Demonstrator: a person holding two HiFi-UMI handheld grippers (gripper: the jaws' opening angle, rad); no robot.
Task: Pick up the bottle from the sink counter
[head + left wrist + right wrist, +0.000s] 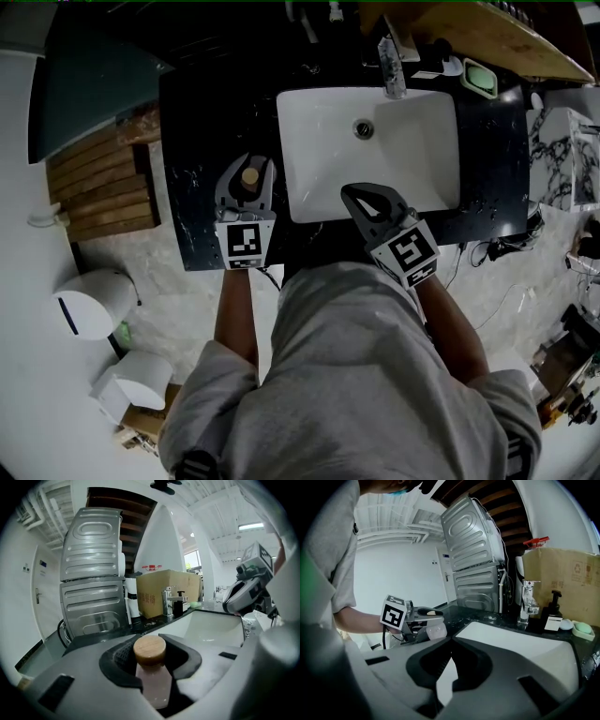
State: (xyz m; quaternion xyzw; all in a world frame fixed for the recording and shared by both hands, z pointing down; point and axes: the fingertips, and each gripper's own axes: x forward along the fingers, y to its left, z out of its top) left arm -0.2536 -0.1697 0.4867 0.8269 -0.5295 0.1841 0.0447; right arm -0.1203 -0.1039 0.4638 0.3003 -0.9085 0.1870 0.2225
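Observation:
A small clear bottle with a round wooden cap stands between the jaws of my left gripper over the black counter, left of the white sink. In the left gripper view the cap sits between the dark pads, which press on the neck of the pale bottle. My right gripper hovers at the sink's front rim, jaws closed tip to tip with nothing held. From the right gripper view the left gripper shows with the bottle in it.
A chrome faucet rises behind the sink, with a dark pump dispenser and a green soap dish to its right. A cardboard box and a ribbed metal appliance stand at the counter's back. Wooden slats lie left.

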